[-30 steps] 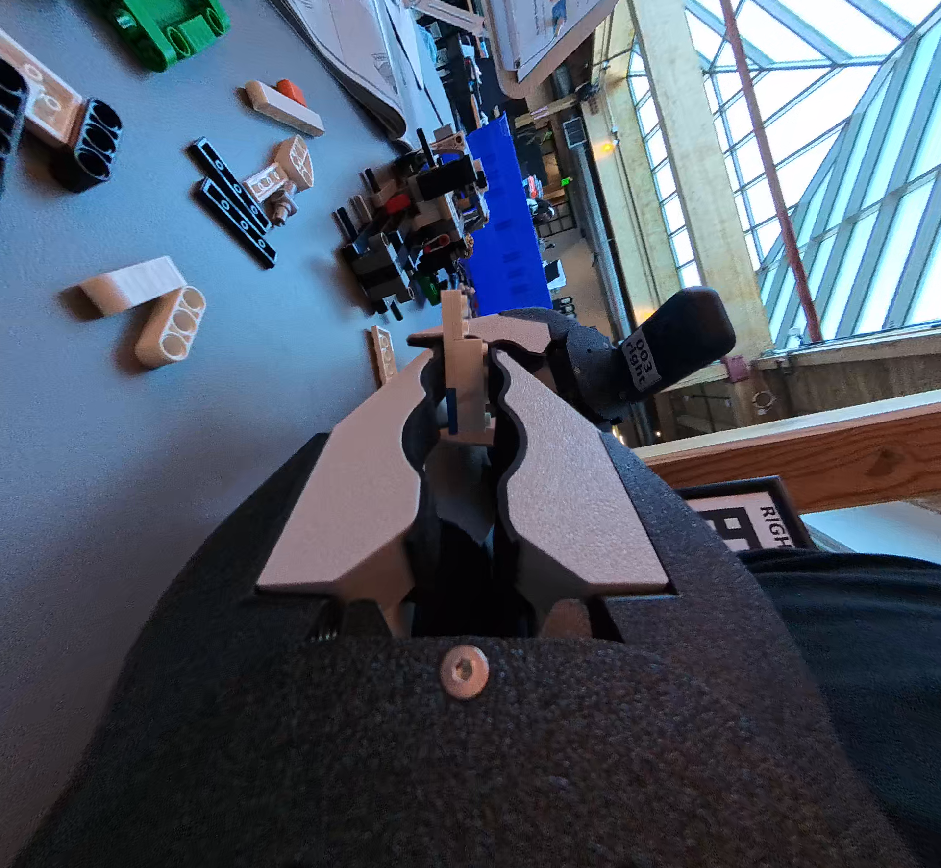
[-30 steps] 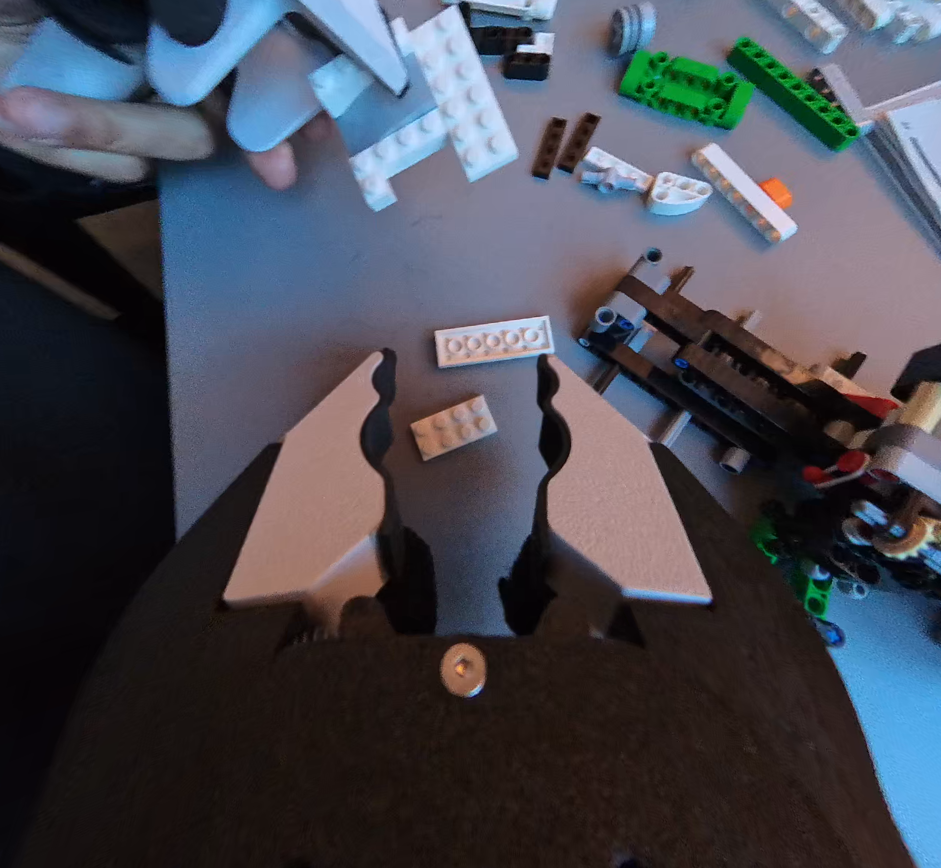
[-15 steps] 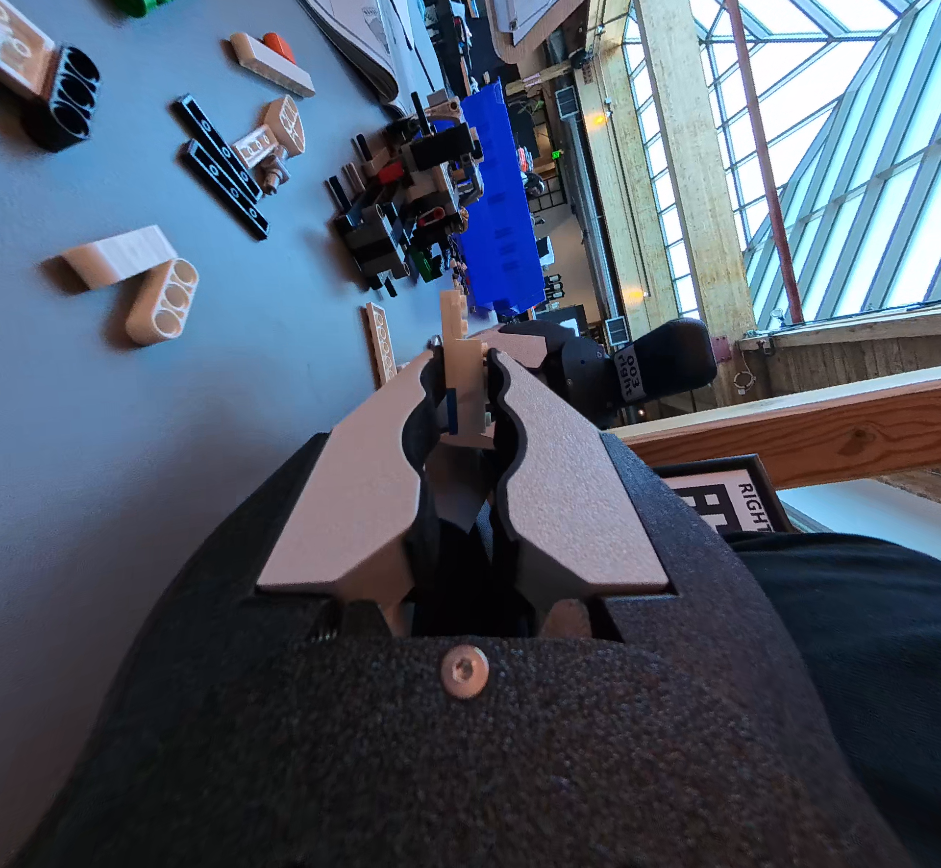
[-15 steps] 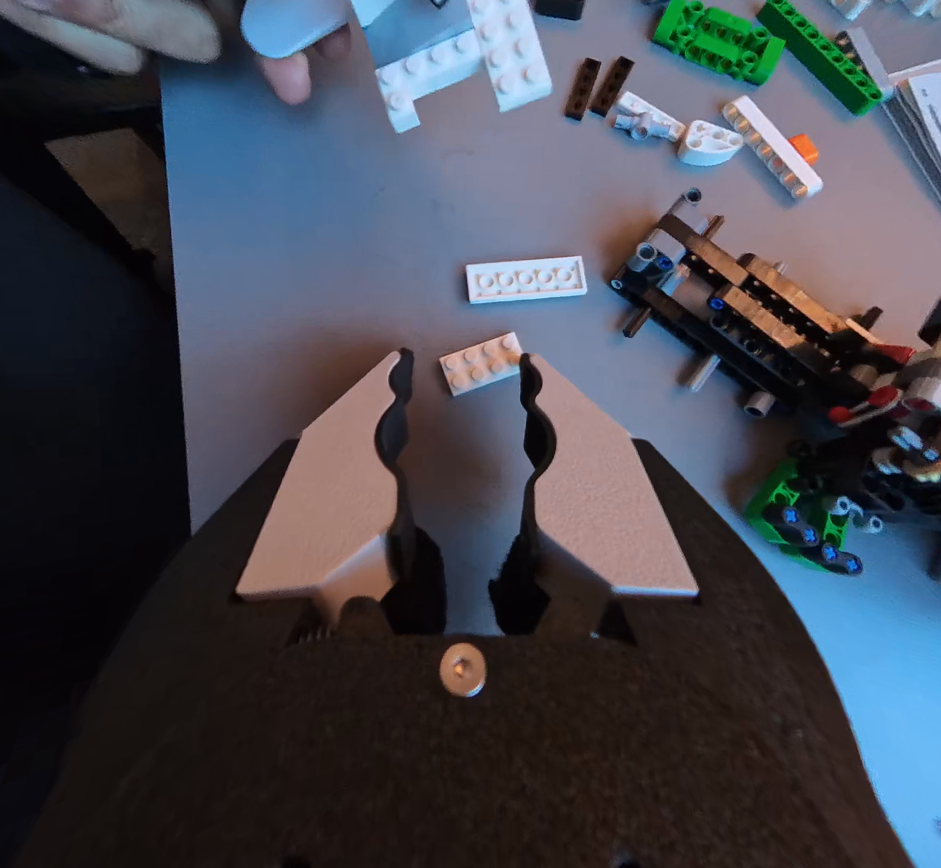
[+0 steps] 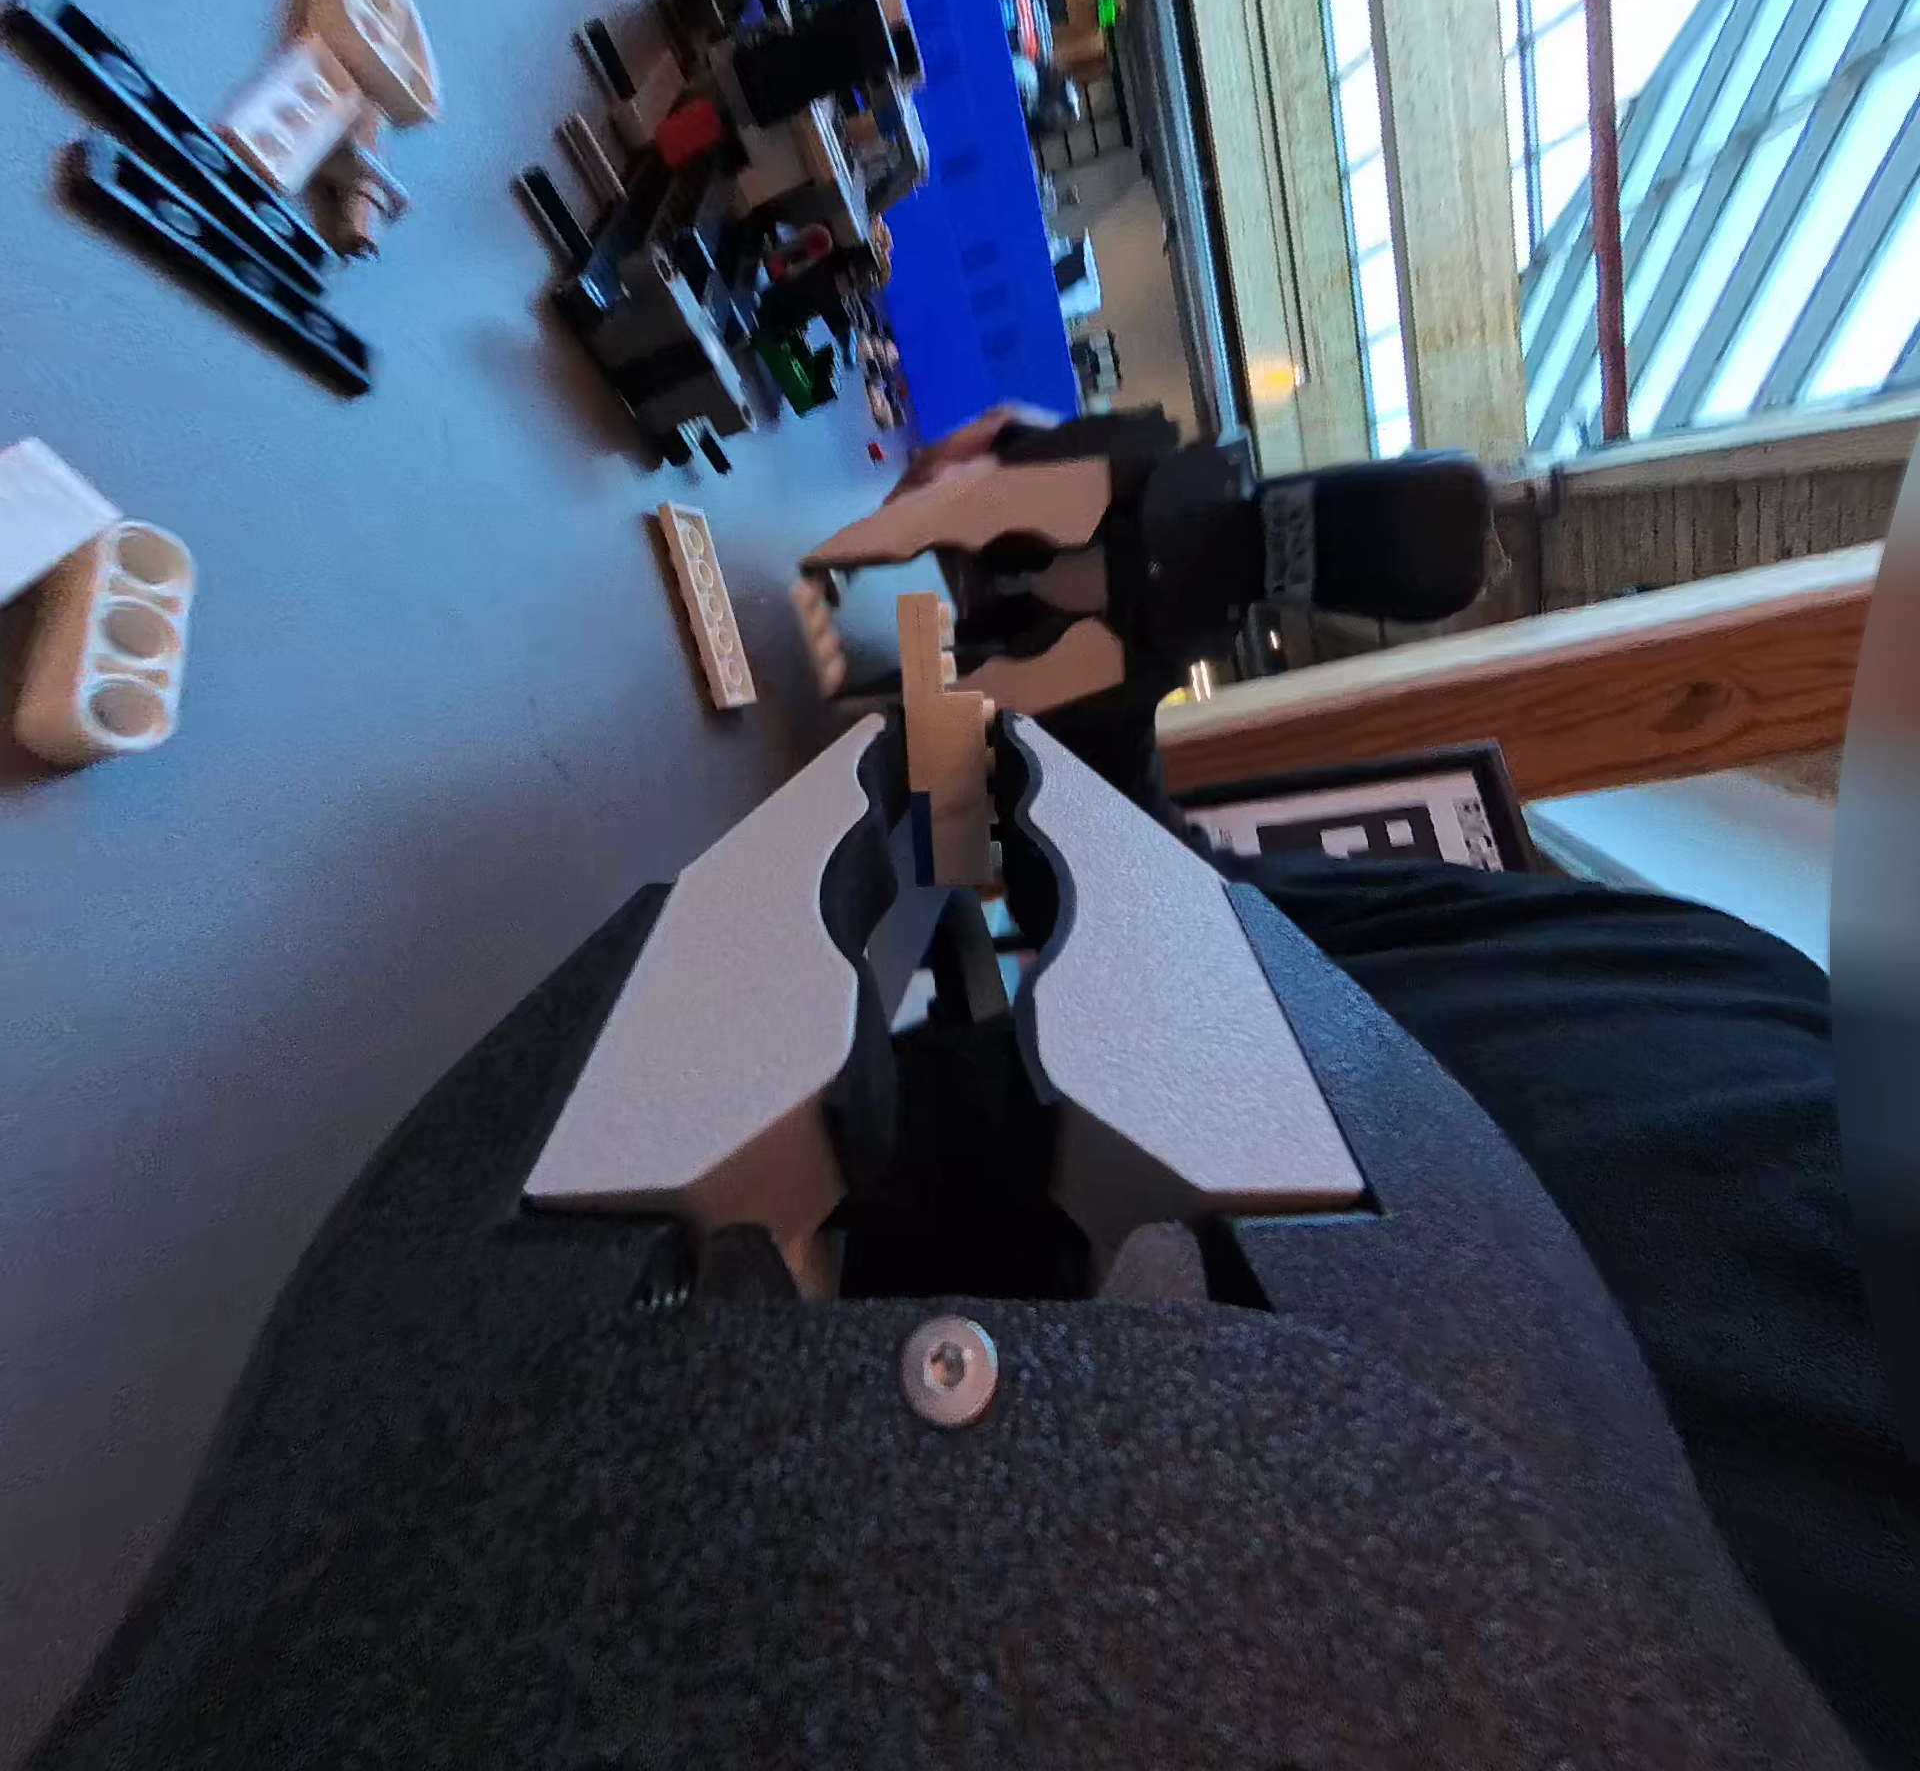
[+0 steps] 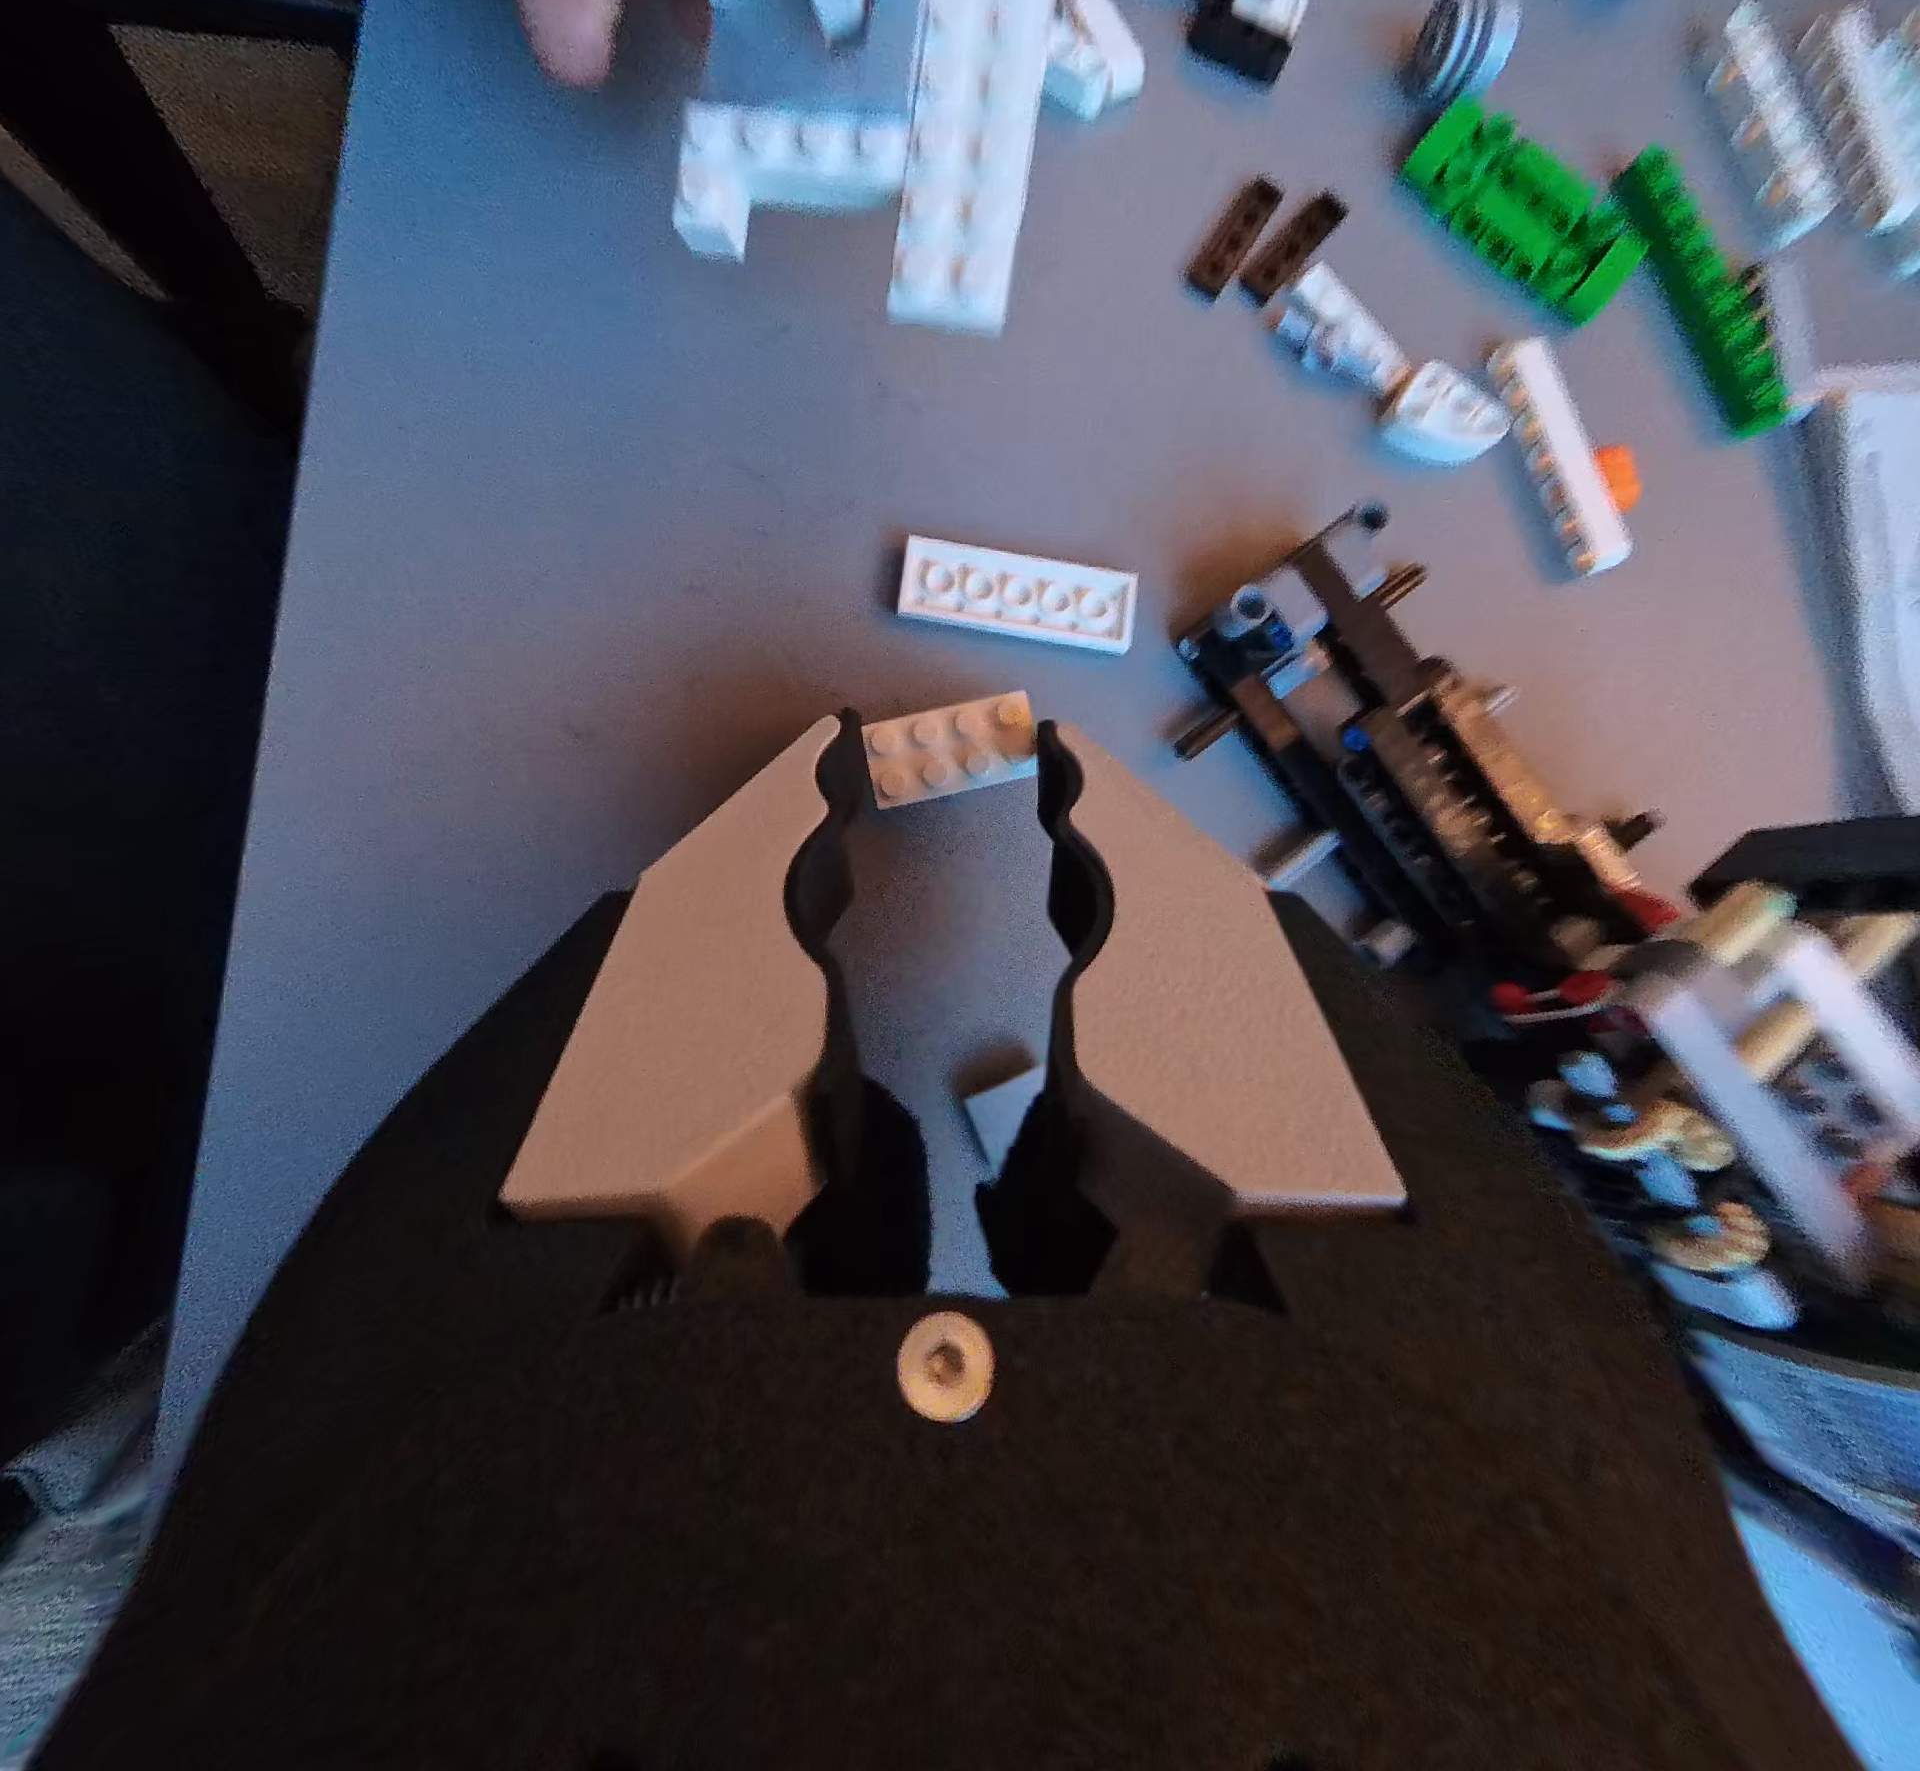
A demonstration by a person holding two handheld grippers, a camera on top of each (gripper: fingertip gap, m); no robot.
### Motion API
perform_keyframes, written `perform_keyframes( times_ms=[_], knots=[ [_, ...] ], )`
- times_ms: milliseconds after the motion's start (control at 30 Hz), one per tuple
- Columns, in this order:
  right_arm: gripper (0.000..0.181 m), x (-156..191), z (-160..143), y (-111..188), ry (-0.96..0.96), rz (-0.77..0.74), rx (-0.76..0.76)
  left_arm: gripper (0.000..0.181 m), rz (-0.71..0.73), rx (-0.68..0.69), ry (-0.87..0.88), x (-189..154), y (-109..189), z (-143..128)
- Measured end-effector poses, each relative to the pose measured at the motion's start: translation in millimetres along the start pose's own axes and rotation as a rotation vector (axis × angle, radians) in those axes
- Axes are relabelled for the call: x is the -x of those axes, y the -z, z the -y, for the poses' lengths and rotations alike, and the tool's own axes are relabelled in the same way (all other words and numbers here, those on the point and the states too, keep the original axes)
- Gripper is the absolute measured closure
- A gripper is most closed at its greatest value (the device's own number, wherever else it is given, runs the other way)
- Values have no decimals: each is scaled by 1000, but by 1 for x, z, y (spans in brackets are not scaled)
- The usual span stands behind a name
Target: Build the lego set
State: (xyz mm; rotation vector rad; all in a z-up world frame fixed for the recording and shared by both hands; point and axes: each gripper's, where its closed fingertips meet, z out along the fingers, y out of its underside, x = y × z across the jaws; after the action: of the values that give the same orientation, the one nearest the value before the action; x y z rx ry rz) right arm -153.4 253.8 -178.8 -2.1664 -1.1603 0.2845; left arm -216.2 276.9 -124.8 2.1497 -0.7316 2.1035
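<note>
The left tool (image 5: 943,745) is clamped on a white plate assembly (image 5: 940,734), held on edge above the desk (image 6: 582,495) near its front edge. To its right, the right tool (image 6: 948,753) has its jaws parted around a small white plate (image 6: 951,747) lying flat near the same edge; whether the tips touch it is unclear. A longer white plate (image 6: 1016,595) lies just beyond, the dark chassis build (image 6: 1382,734) further right. Best, I judge, to square the tips on the plate's short ends and close gently, low enough that it does not tilt.
</note>
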Motion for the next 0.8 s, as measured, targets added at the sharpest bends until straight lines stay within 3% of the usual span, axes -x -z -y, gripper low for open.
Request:
perform_keyframes(
  times_ms=[100,167,233,500,800],
  knots=[
    [149,-1,40,28,131,0,-117,167,-91,148,44,-9,-8,-13],
    [149,12,73,45,235,83,-212,167,-162,214,80,-16,-14,-21],
    [149,25,85,51,342,176,-211,167,-225,258,95,-24,-20,-28],
    [149,44,74,46,561,392,3,167,-299,374,42,-41,-29,-51],
    [148,48,69,44,580,479,94,167,-294,368,42,-39,-32,-51]
  ],
)
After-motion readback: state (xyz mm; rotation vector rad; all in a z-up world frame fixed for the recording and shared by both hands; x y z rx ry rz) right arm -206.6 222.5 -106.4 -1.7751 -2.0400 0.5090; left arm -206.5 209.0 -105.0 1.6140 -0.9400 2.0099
